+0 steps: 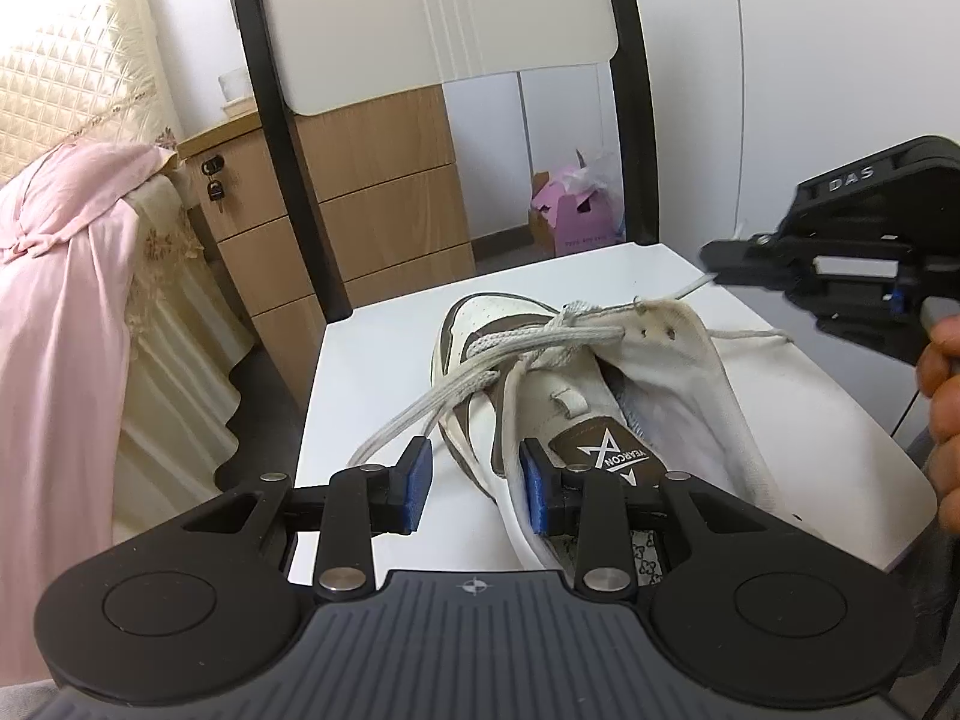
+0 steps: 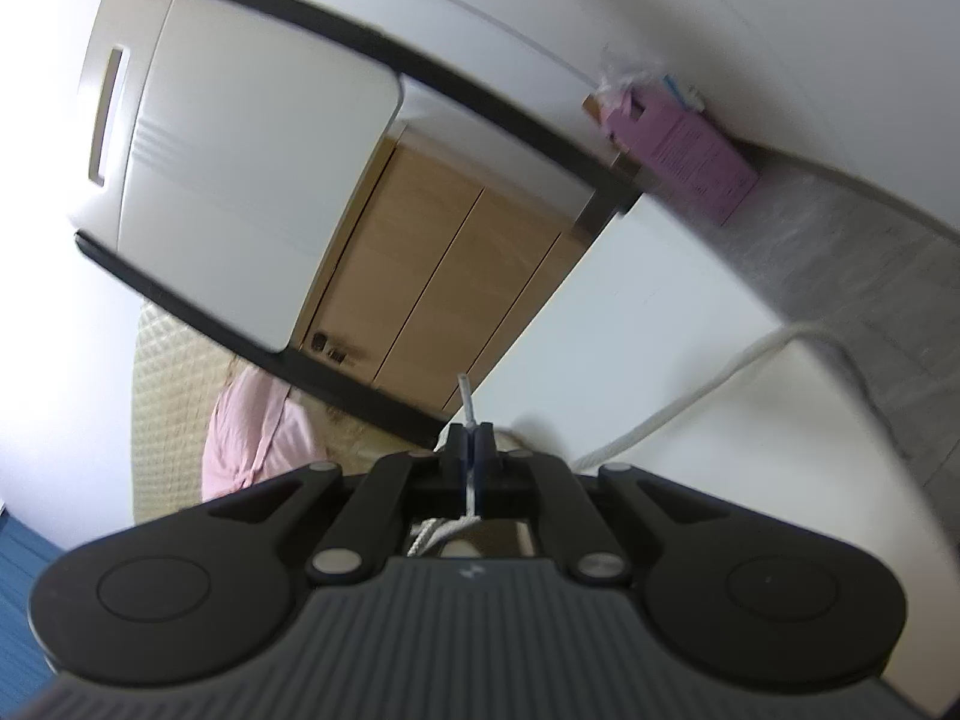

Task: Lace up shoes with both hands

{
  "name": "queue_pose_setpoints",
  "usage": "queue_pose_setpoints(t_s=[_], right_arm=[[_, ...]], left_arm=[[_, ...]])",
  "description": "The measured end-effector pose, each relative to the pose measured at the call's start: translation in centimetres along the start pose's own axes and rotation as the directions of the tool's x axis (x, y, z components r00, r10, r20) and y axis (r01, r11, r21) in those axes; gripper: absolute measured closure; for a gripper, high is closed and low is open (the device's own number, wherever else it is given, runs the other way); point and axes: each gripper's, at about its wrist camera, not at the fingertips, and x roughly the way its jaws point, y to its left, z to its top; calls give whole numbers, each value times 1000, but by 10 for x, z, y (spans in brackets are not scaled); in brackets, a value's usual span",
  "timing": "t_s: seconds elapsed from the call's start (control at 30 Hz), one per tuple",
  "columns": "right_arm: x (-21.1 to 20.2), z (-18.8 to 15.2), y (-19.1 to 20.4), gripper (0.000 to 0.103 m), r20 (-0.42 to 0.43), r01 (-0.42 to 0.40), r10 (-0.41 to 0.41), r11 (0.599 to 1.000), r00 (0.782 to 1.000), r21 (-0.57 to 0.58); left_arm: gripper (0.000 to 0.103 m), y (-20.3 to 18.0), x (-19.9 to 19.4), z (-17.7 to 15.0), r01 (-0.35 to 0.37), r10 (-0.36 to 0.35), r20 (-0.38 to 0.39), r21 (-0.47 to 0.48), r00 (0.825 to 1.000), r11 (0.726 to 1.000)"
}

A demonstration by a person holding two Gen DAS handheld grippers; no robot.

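The shoe (image 1: 540, 396), a white and brown sneaker, lies on the white surface (image 1: 384, 372) in the centre of the left wrist view, toe toward the top of the frame and tongue pointing down toward the camera. Its grey lace (image 1: 516, 342) is bunched across the upper eyelets, and one loose strand runs down-left off the shoe.

The right claw (image 2: 474, 441) is pinched tight on the stiff tip of the lace, which pokes up just beyond its pads in the right wrist view. In the left wrist view this claw sits at the right edge, and the strand it holds runs back to the eyelet flap (image 1: 660, 324) at centre right.

The left claw (image 1: 474, 480) hangs partly open at the bottom centre with nothing gripped: the edge of the shoe's side wall sits between its blue pads (image 1: 420, 480), but they do not appear to press on it.

As I judge it, the step in hand is drawing the held end through an eyelet. To do it well, the right claw should pull along the line of the hole, steadily, so the tip does not slip from the pinch. The left claw would help by clamping the shoe's wall, or pressing it down, so the shoe does not slide or lift. The bunched laces may snag; slack should be fed gently.
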Motion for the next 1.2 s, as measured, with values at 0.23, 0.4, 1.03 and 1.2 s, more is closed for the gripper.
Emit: queue_pose_setpoints(t_s=[0.23, 0.4, 1.03, 1.2], right_arm=[[-29, 22, -17, 101, 117, 69, -72, 997, 991, 28], [-35, 22, -12, 96, 119, 105, -100, 994, 988, -39], [31, -31, -4, 88, -153, -77, 105, 981, 983, 179], [36, -32, -1, 100, -154, -41, 58, 993, 986, 111]], left_arm=[[67, 0, 1, 0, 5, -5, 0, 7, 1000, 1000], [67, 2, 1, 1, 20, -20, 12, 10, 1000, 1000], [66, 1, -2, 5, 53, -56, 89, 35, 994, 998], [84, 3, 4, 10, 57, -59, 85, 24, 995, 998]])
